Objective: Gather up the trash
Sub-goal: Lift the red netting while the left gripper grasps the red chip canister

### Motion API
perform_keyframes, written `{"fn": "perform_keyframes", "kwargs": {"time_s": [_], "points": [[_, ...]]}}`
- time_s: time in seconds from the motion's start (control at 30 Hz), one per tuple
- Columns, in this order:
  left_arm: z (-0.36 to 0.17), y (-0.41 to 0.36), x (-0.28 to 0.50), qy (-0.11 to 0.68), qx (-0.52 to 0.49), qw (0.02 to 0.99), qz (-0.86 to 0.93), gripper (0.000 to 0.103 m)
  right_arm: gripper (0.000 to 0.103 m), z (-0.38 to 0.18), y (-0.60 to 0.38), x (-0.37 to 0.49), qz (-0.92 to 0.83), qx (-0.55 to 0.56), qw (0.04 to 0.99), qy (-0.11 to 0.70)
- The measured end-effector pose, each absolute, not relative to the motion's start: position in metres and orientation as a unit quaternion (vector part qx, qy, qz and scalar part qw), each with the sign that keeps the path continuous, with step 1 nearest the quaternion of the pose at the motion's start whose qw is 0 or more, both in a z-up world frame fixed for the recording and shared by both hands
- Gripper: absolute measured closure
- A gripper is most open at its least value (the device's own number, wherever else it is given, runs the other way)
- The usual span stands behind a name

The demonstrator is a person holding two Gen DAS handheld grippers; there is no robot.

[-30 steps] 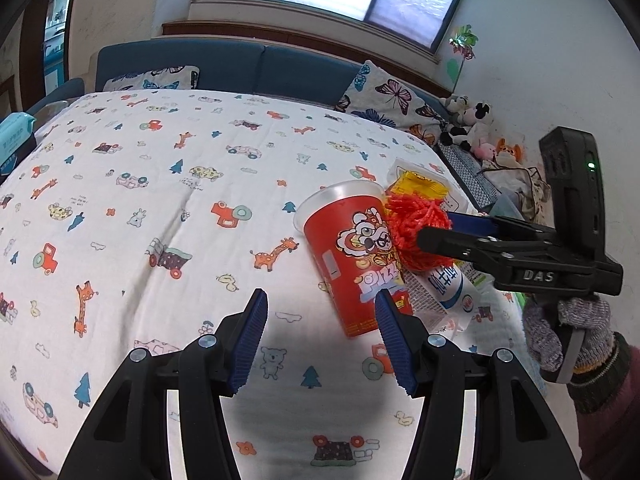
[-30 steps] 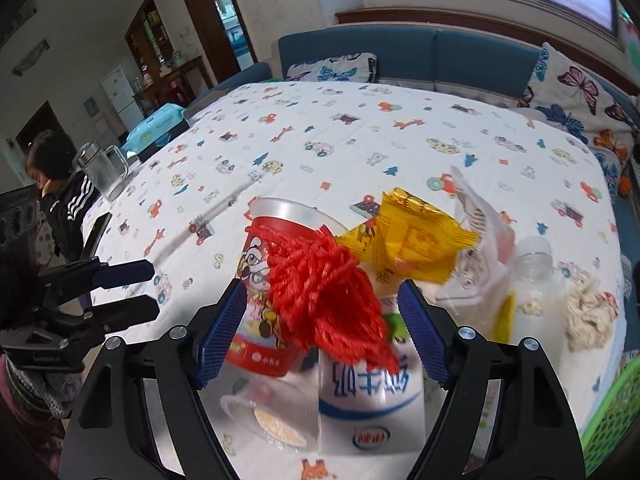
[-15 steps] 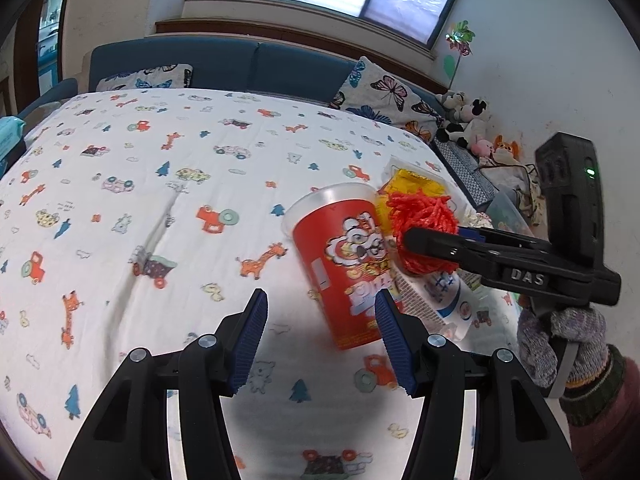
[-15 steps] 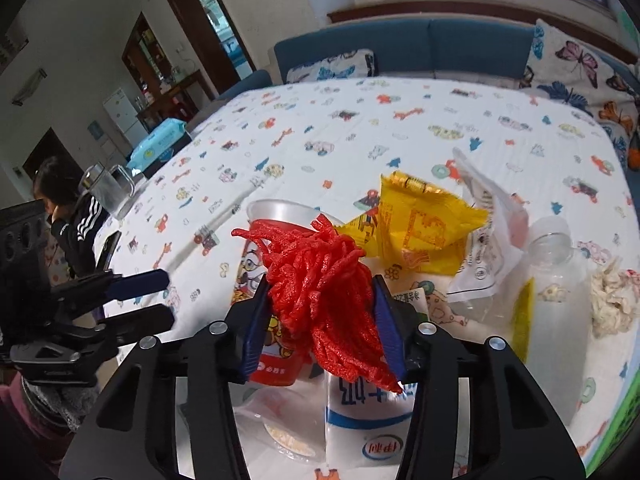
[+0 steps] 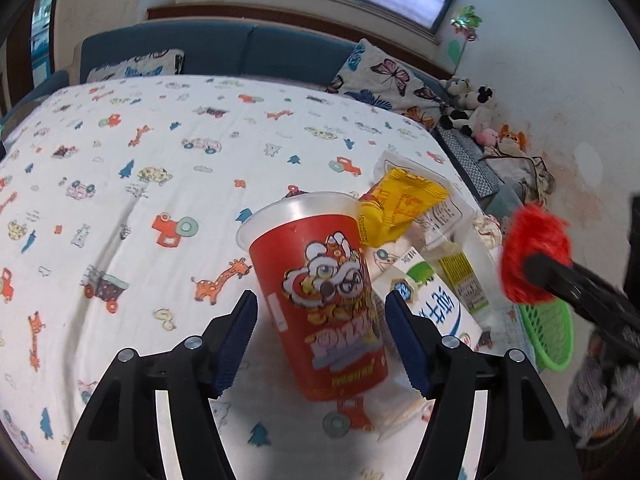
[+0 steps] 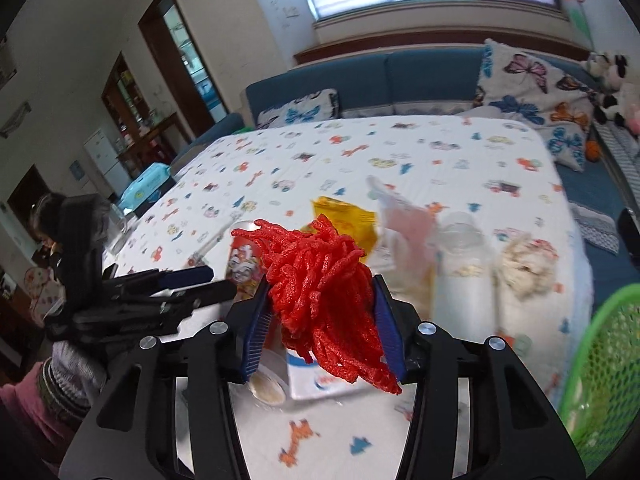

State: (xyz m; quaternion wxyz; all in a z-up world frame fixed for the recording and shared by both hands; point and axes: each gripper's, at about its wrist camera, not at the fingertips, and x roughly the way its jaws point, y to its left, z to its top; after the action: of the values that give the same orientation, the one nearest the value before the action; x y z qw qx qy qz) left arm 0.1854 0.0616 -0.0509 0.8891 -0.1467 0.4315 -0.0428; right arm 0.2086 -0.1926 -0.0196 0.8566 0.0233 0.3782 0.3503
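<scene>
My right gripper [image 6: 322, 320] is shut on a red mesh net [image 6: 324, 280] and holds it above the table; the net also shows in the left wrist view [image 5: 534, 254], over the green basket [image 5: 550, 332]. My left gripper [image 5: 320, 332] is open, its blue pads on either side of a red snack cup [image 5: 324, 292] lying tilted on the cloth. Behind the cup lie a yellow snack bag [image 5: 400, 204], a milk carton [image 5: 436, 308], a clear wrapper [image 5: 440, 216] and a plastic bottle [image 6: 464, 272].
The table carries a white cartoon-print cloth [image 5: 160, 168]. The green basket [image 6: 600, 368] stands at the table's right edge. A crumpled tissue [image 6: 524, 264] lies by the bottle. A blue sofa [image 5: 224, 52] with butterfly pillows runs along the far side. A person [image 6: 48, 224] sits at left.
My right gripper closed on the red net, lifted it off the pile and carried it right toward the green basket. My left gripper moved forward around the red cup.
</scene>
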Motion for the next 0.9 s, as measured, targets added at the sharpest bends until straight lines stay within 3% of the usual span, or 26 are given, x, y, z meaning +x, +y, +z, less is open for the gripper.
{"fn": "perform_keyframes", "kwargs": {"time_s": [0.27,0.9], "points": [[-0.064,0.059,0.209,0.455,-0.169,0.874,-0.022,0.035,0.054,-0.02,-0.231,0.192,0.318,0.029,0.872,0.372],[-0.071,0.061,0.211,0.452,-0.195,0.87,-0.026,0.036,0.054,-0.042,-0.291,0.178,0.254,0.05,0.884,0.389]]}}
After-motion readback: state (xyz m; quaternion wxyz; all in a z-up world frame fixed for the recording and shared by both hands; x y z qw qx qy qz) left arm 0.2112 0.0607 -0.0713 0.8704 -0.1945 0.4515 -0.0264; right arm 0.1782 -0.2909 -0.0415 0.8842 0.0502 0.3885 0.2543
